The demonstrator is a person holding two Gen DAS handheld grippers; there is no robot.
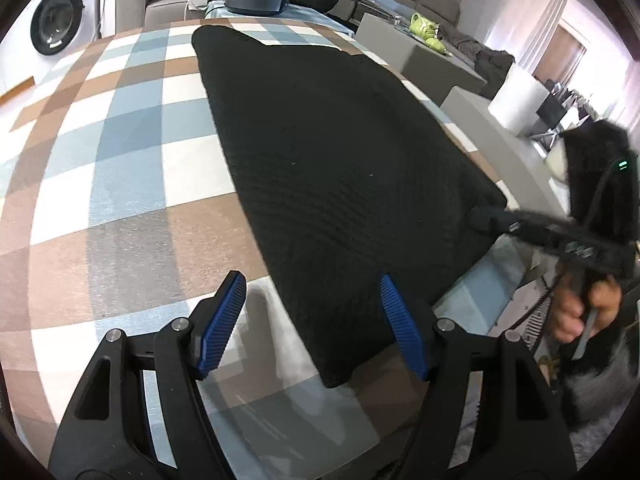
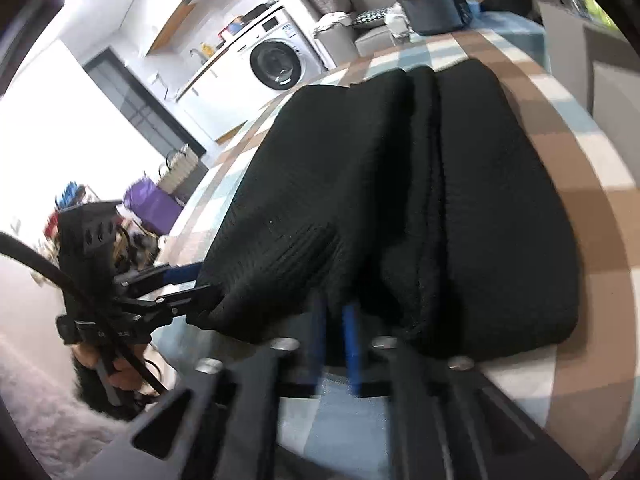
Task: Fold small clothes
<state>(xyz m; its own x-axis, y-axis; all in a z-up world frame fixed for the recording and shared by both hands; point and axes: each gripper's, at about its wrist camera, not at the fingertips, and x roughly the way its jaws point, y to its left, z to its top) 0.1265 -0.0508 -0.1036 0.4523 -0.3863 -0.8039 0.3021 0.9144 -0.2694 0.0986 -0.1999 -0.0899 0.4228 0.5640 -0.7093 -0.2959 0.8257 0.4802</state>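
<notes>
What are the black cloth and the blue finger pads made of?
The cloth looks like a matte ribbed knit, perhaps wool or acrylic: fine rows run across it. The pads look like ridged rubber or plastic: close-set grooves, dull sheen.

garment [image 1: 340, 160]: the black cloth you work on is a matt, ribbed knit.
table cover [image 1: 120, 160]: under it you have checked cloth in brown, blue and white with a faint sheen.
left gripper [image 1: 312, 320]: your pads [image 1: 224, 312] are ridged blue rubber-like material on matt black plastic arms with bright metal pins.
washing machine [image 1: 56, 16]: upper left, you see glossy white casing and a dark glass door.
</notes>
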